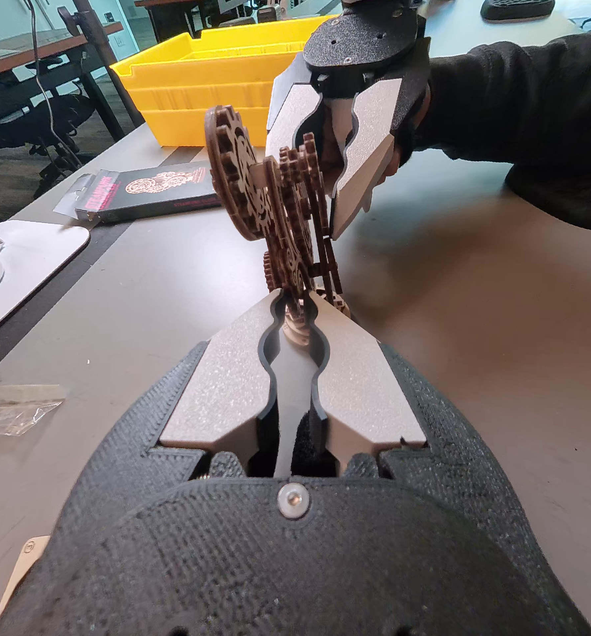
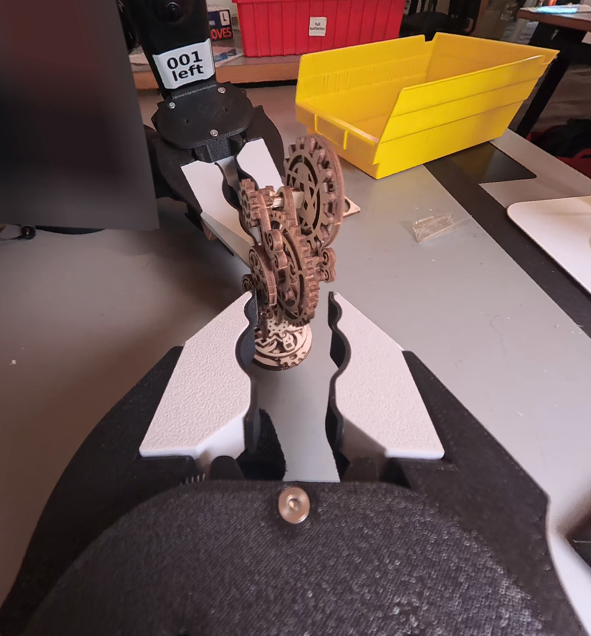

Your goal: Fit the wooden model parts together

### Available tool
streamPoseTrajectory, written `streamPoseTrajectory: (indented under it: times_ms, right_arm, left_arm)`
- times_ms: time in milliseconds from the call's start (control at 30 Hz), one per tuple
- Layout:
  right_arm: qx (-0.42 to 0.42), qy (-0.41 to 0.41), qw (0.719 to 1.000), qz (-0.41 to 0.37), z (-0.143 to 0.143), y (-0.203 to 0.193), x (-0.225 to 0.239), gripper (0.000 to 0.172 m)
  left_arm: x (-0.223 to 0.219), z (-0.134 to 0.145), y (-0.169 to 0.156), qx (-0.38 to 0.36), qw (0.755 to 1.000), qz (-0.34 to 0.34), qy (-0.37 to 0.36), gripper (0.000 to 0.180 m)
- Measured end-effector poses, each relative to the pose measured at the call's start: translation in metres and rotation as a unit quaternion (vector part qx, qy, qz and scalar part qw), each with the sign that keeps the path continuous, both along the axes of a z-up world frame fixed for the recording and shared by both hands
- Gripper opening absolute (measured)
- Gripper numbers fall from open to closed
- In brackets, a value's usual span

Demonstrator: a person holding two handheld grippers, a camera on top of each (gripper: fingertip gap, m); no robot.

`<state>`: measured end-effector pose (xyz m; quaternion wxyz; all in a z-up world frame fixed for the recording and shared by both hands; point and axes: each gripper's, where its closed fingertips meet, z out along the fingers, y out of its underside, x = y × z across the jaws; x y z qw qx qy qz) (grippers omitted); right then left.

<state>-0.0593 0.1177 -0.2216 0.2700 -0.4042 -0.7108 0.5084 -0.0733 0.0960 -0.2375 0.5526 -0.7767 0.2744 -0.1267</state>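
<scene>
A dark brown wooden gear model (image 1: 287, 213) stands on its pale round base (image 2: 283, 347) on the grey table (image 1: 149, 327). My left gripper (image 1: 294, 294) is shut on the thin lower frame of the model, just above the base. In the right wrist view its fingers (image 2: 215, 213) reach in behind the model (image 2: 294, 261). My right gripper (image 2: 291, 296) is open around the model's lower gears. Its left pad is close against a small gear and its right pad stands clear. In the left wrist view its fingers (image 1: 359, 165) straddle the upper gears.
A yellow bin (image 1: 197, 86) (image 2: 425, 103) stands behind the model. A black box (image 1: 149, 192), a white board (image 1: 29, 254) (image 2: 562, 241) and a clear plastic bag (image 1: 15, 409) (image 2: 431, 223) lie nearby. A person's black sleeve (image 1: 528, 120) rests on the table. The tips of both grippers are at nearly the same place.
</scene>
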Motion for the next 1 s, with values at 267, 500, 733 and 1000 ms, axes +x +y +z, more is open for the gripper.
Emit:
streamPoseTrajectory:
  times_ms: [267, 500, 733, 1000]
  right_arm:
    - [-0.016, -0.01, 1.0, 0.003, -0.003, -0.003, 0.002, 0.04]
    - [-0.037, -0.017, 0.999, 0.004, -0.002, -0.006, 0.005, 0.038]
    - [-0.035, -0.021, 0.999, -0.01, -0.005, -0.004, 0.008, 0.037]
    - [-0.021, -0.028, 0.999, -0.005, -0.006, -0.008, 0.017, 0.037]
  left_arm:
    - [0.001, -0.001, 0.0, -0.017, 1.0, -0.001, -0.025, 0.006]
    - [0.004, -0.002, 0.001, -0.065, 0.995, 0.001, -0.072, 0.006]
    - [0.01, -0.003, 0.005, -0.088, 0.992, 0.013, -0.092, 0.005]
    - [0.02, -0.002, 0.0, -0.066, 0.996, -0.012, -0.055, 0.006]
